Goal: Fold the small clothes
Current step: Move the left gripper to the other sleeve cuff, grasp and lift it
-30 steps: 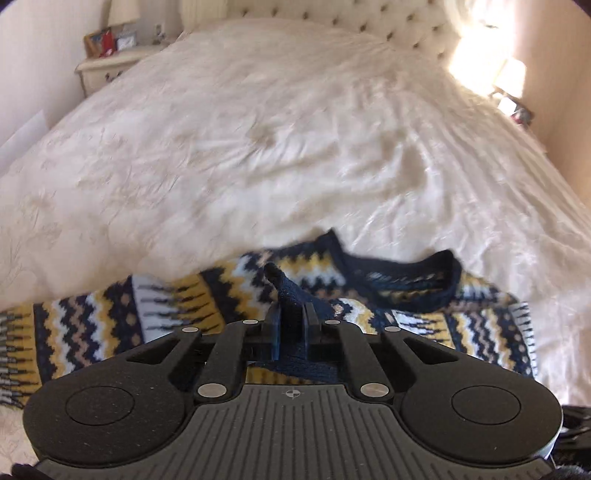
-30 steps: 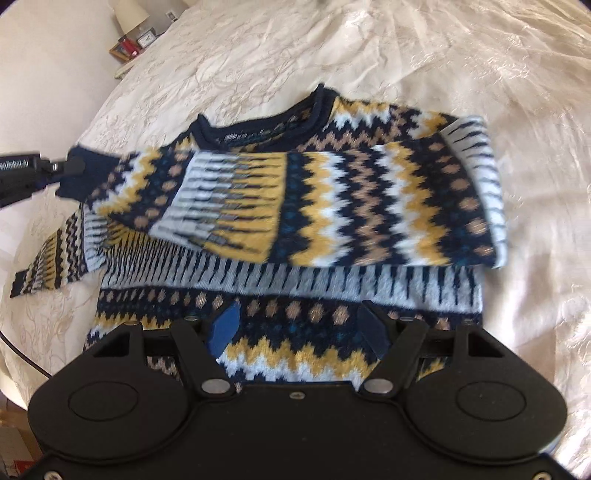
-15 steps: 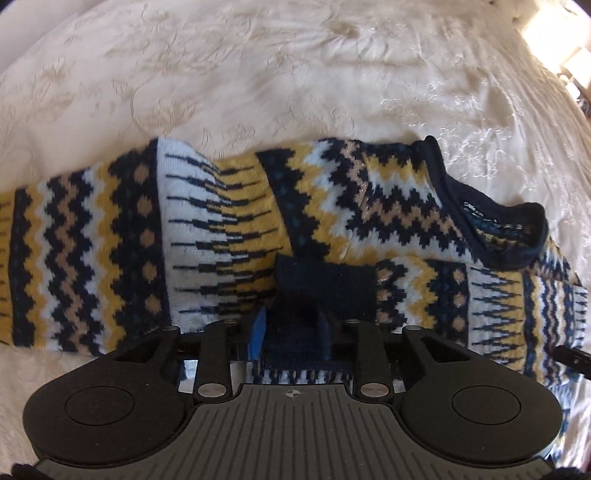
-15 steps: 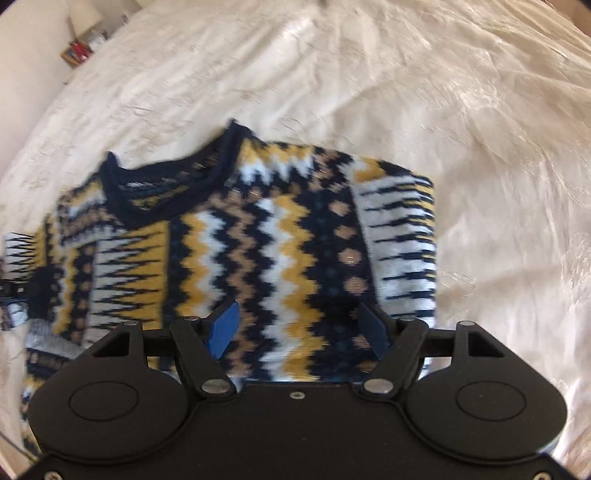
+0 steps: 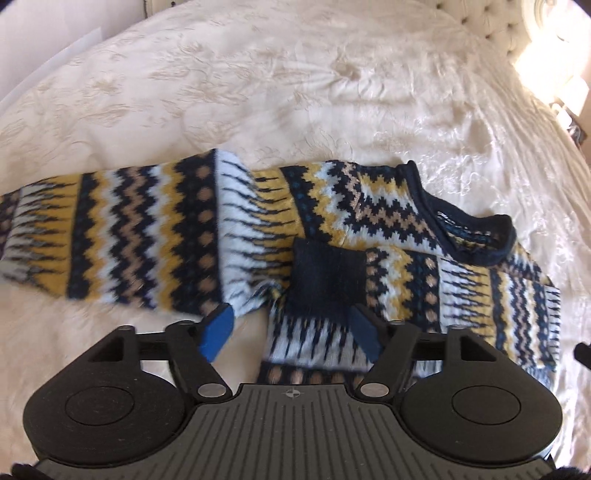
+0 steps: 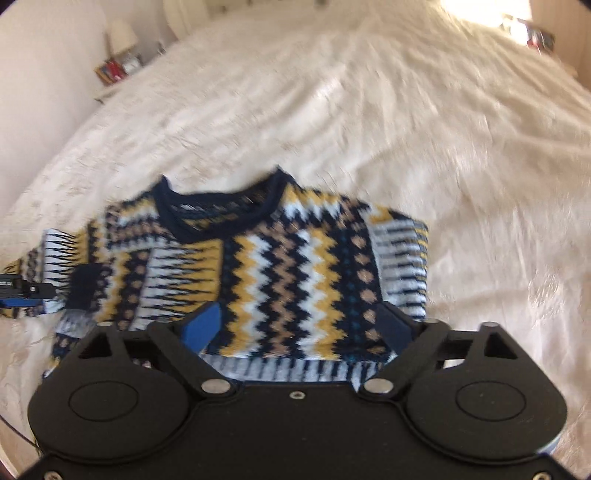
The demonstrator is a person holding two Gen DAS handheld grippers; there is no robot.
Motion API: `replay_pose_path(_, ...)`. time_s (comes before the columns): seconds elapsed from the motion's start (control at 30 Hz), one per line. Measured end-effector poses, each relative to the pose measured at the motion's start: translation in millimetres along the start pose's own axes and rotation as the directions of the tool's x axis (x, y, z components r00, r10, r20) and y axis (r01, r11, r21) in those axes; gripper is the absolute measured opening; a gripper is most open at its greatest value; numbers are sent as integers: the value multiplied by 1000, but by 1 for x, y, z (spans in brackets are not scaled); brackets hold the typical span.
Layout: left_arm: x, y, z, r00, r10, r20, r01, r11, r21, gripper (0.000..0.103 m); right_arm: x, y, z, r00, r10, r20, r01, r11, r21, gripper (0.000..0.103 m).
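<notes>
A small knitted sweater (image 5: 388,206) with navy, yellow, white and tan zigzags lies flat on the bed; it also shows in the right wrist view (image 6: 288,273). One sleeve is folded across the chest, its navy cuff (image 5: 325,280) lying on the body. The other sleeve (image 5: 110,229) stretches out to the left. My left gripper (image 5: 291,328) is open and empty, just in front of the cuff. My right gripper (image 6: 299,325) is open and empty, hovering over the sweater's lower body.
The cream embroidered bedspread (image 5: 258,92) surrounds the sweater. A tufted headboard (image 5: 491,22) is at the far end. A bedside table with a lamp (image 6: 118,62) stands by the left wall. The left gripper's tip (image 6: 18,291) shows at the right wrist view's left edge.
My left gripper has opened and let go of the navy cuff, which now lies on the sweater's body. It has drawn back. My right gripper has pulled back, staying open.
</notes>
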State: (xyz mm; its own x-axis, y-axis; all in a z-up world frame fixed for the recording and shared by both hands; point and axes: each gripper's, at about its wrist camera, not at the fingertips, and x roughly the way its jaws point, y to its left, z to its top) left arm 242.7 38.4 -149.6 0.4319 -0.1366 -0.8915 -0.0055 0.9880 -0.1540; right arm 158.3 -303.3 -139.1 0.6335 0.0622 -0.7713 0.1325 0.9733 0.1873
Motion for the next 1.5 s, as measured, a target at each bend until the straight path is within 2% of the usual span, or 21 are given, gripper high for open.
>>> replay_pose_path(0.1, -19, 5, -11, 1000, 7, 16, -7, 1000, -17, 78, -19, 17, 2, 998, 19, 64, -16, 999, -45, 102)
replay_pose_path(0.2, -40, 8, -21, 999, 29, 43, -27, 999, -33, 83, -28, 30, 3, 994, 67, 88, -62, 996, -61, 102)
replay_pose_path(0.33, -78, 11, -31, 986, 76, 148, -69, 996, -53, 83, -43, 42, 6, 982, 132, 136, -124, 990, -64, 102)
replay_pose_path(0.43, -110, 15, -33, 966, 85, 246, -69, 995, -74, 83, -54, 54, 12, 971, 154, 181, -141, 987, -82, 102)
replay_pose_path(0.6, -153, 33, -33, 914, 105, 392, -47, 987, -155, 83, -70, 73, 21, 958, 130, 254, -107, 989, -105, 102)
replay_pose_path(0.67, -159, 45, -32, 896, 112, 429, -34, 982, -186, 83, -74, 78, 22, 951, 100, 292, -79, 993, -86, 102)
replay_pose_path(0.73, -159, 59, -28, 888, 124, 442, -35, 978, -205, 83, -77, 84, 20, 944, 52, 327, -38, 998, -51, 102)
replay_pose_path(0.8, -151, 75, -25, 896, 147, 420, -55, 973, -224, 83, -78, 91, 18, 941, 0, 338, 8, 1000, -23, 102)
replay_pose_path(0.9, -128, 104, -16, 936, 157, 315, -82, 968, -238, 82, -75, 107, 16, 959, -53, 277, 63, 998, -25, 102)
replay_pose_path(0.97, -112, 124, -17, 950, 182, 255, -111, 957, -269, 82, -72, 118, 12, 971, -48, 236, 57, 998, -30, 102)
replay_pose_path(1.07, -94, 158, -15, 960, 208, 187, -148, 944, -295, 82, -69, 137, 3, 980, -57, 189, 62, 998, -21, 102)
replay_pose_path(1.23, -71, 210, -3, 965, 226, 135, -182, 944, -276, 81, -60, 168, -6, 987, -91, 131, 92, 996, 3, 102)
replay_pose_path(1.4, -58, 258, 8, 974, 192, 125, -149, 945, -292, 79, -49, 196, -11, 989, -110, 103, 110, 994, 13, 102)
replay_pose_path(1.47, -53, 273, 12, 974, 188, 125, -143, 942, -304, 72, -46, 205, -12, 989, -113, 91, 112, 994, 18, 102)
replay_pose_path(1.5, -49, 280, 15, 976, 183, 121, -137, 939, -315, 71, -44, 210, -12, 990, -115, 84, 114, 993, 20, 102)
